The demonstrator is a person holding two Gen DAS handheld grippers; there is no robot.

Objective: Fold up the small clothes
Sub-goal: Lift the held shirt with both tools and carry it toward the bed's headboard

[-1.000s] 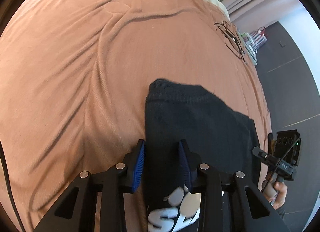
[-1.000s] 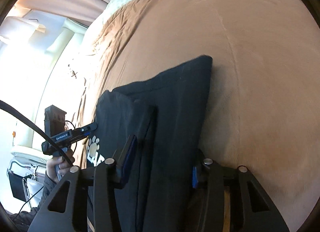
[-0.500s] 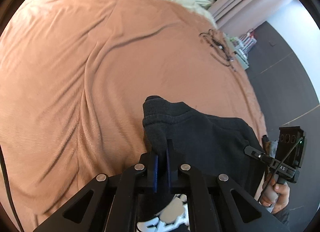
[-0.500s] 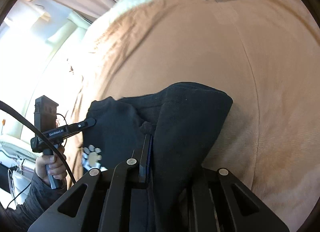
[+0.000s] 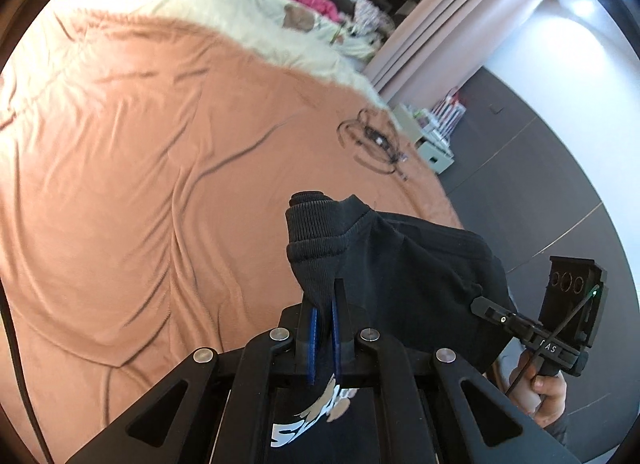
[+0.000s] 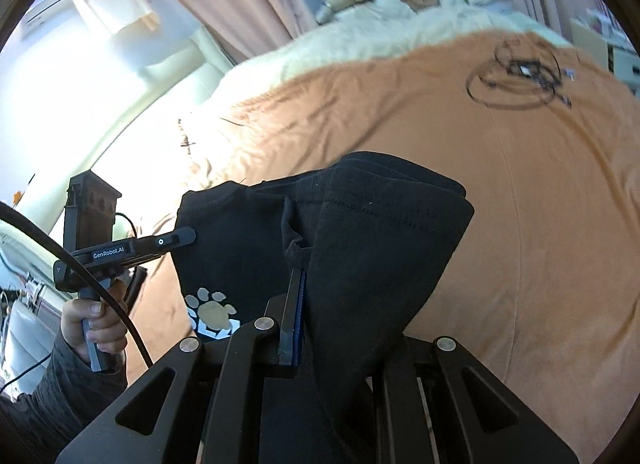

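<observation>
We pinch the black shirt point(image 5: 384, 264) in our left hand-held gripper point(image 5: 324, 304), its ribbed edge bunched just above. Our right hand-held gripper point(image 6: 298, 284) also pinches it; the shirt runs across between them, above the bed point(image 5: 120, 184).

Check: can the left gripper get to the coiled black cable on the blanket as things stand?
Probably not right now. The left gripper is shut on the black sweatshirt, so it is occupied; the blanket between it and the coiled black cable looks bare.

Garment point(image 5: 400, 264) above blanket point(image 5: 140, 184), cable coil point(image 5: 372, 144) beyond.
</observation>
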